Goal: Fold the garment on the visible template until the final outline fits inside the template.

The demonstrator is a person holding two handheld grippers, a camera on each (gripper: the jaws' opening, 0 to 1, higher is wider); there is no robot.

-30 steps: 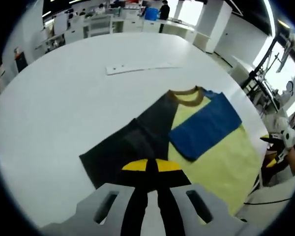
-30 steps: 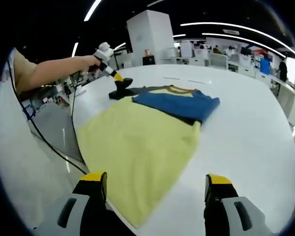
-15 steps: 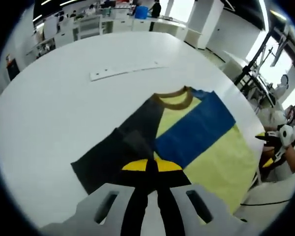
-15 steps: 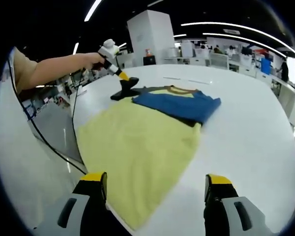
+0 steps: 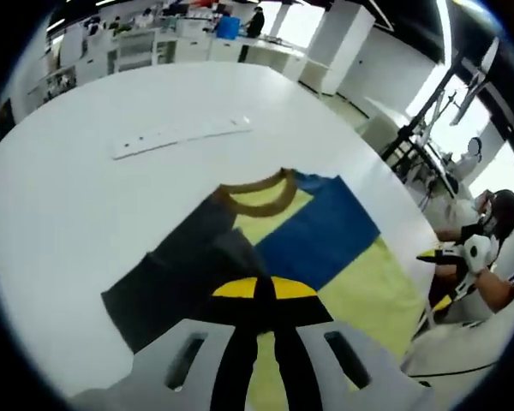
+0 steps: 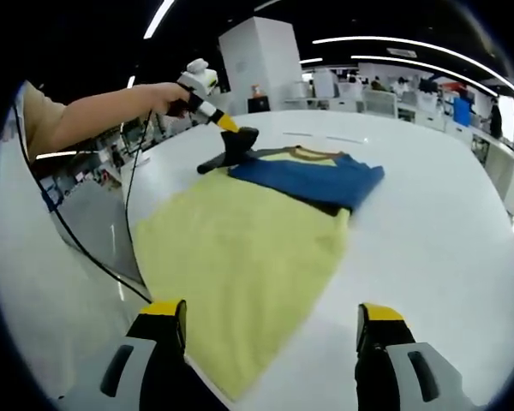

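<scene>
A T-shirt lies flat on the white table: yellow body (image 6: 240,257), brown collar (image 5: 255,193), and a blue sleeve (image 5: 313,235) folded across the chest. My left gripper (image 5: 263,288) is shut on the black sleeve (image 5: 167,274). In the right gripper view that sleeve (image 6: 231,152) hangs lifted from the left gripper (image 6: 237,134), held by a person's hand at the shirt's far left corner. My right gripper (image 6: 270,318) is open and empty, low over the table edge near the hem. It also appears as the right gripper (image 5: 439,255) beyond the hem in the left gripper view.
A long white strip (image 5: 180,137) lies on the table (image 5: 60,197) beyond the collar. The table edge (image 6: 111,282) runs close to the hem, with a cable hanging below. A seated person (image 5: 488,214) and office desks stand around.
The left gripper has risen and carried the black sleeve up and inward toward the shirt's chest. The right gripper has stayed still and open.
</scene>
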